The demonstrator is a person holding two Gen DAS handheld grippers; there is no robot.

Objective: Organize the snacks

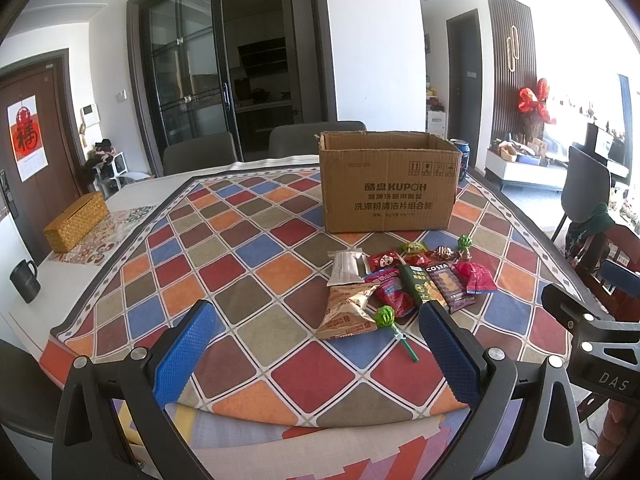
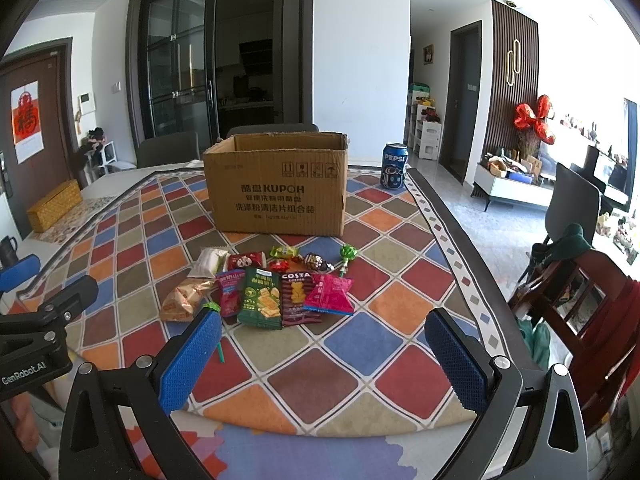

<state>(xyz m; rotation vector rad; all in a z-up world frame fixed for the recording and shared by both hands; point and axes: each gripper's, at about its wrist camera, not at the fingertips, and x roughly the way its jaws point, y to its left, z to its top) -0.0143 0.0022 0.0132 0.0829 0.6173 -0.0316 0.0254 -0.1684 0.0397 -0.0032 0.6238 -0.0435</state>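
An open cardboard box (image 1: 390, 184) (image 2: 278, 190) stands at the far middle of the checkered tablecloth. In front of it lies a pile of snacks: a beige packet (image 1: 348, 314) (image 2: 184, 300), a white bar (image 1: 346, 266), a green packet (image 2: 260, 300), a brown COSTA packet (image 1: 450, 284) (image 2: 298, 298), a pink packet (image 1: 476, 276) (image 2: 330, 294), a green lollipop (image 1: 386, 316) and small candies (image 2: 316, 260). My left gripper (image 1: 316, 316) is open and empty, near side of the pile. My right gripper (image 2: 322, 322) is open and empty, just short of the packets.
A Pepsi can (image 2: 395, 166) stands right of the box. A woven box (image 1: 76, 222) and a black mug (image 1: 25, 282) sit at the table's left side. Chairs stand behind the table and a wooden chair (image 2: 592, 308) at the right.
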